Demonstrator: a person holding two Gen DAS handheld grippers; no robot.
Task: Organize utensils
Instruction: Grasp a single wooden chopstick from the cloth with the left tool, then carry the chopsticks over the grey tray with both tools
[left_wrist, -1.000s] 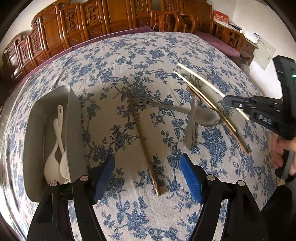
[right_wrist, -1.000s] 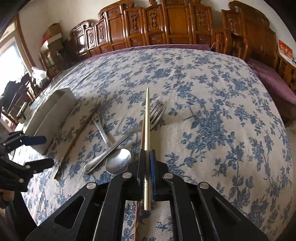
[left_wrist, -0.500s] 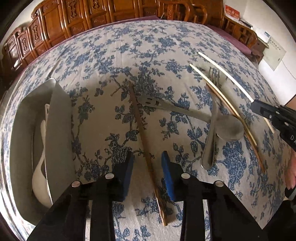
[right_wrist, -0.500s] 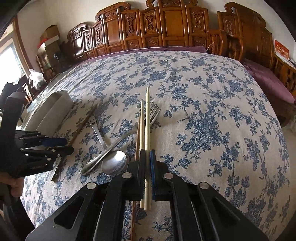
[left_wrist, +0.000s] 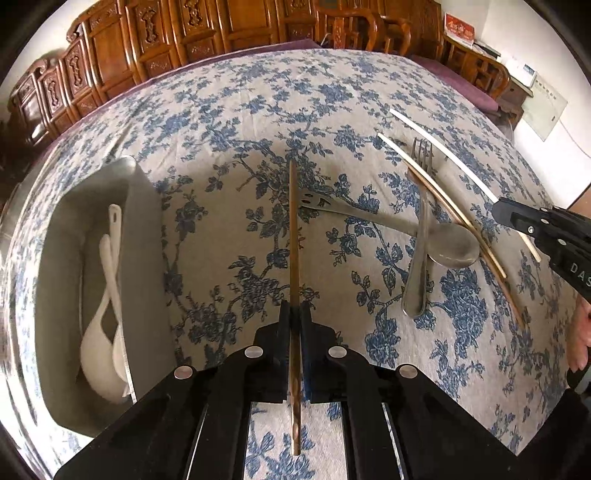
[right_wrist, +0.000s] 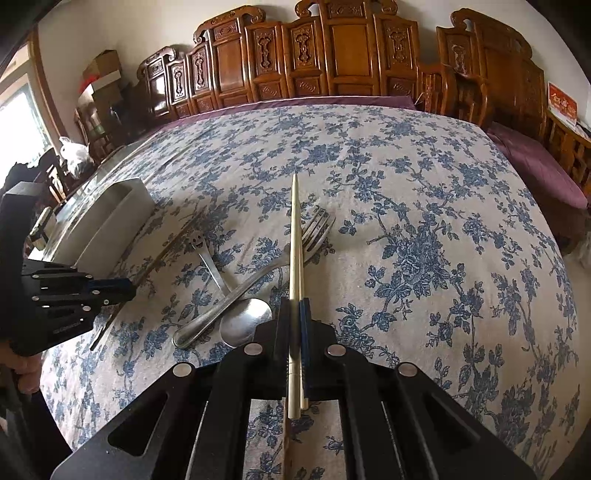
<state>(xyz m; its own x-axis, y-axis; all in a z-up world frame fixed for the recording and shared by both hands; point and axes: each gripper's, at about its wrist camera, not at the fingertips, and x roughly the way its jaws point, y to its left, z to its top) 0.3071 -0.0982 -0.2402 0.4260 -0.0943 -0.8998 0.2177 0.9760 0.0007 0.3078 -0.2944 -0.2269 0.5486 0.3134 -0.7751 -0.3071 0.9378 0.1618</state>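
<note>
My left gripper (left_wrist: 294, 314) is shut on a dark brown chopstick (left_wrist: 293, 236) that points away over the cloth. My right gripper (right_wrist: 294, 314) is shut on a pale chopstick (right_wrist: 294, 236); it also shows in the left wrist view (left_wrist: 443, 151). A second pale chopstick (left_wrist: 417, 168) and a brown one (left_wrist: 491, 266) lie under it on the cloth. A metal fork (right_wrist: 258, 277) lies across a metal spoon (right_wrist: 242, 321). A grey tray (left_wrist: 144, 266) at the left holds white ceramic spoons (left_wrist: 107, 295).
The table wears a blue floral cloth (right_wrist: 424, 229). Carved wooden chairs (right_wrist: 332, 51) line the far side. The tray (right_wrist: 107, 218) stands near the table's left edge. A purple cushion (right_wrist: 535, 158) lies at the right.
My left gripper has closed on the dark brown chopstick. My right gripper holds its pale chopstick, shifted slightly over the fork.
</note>
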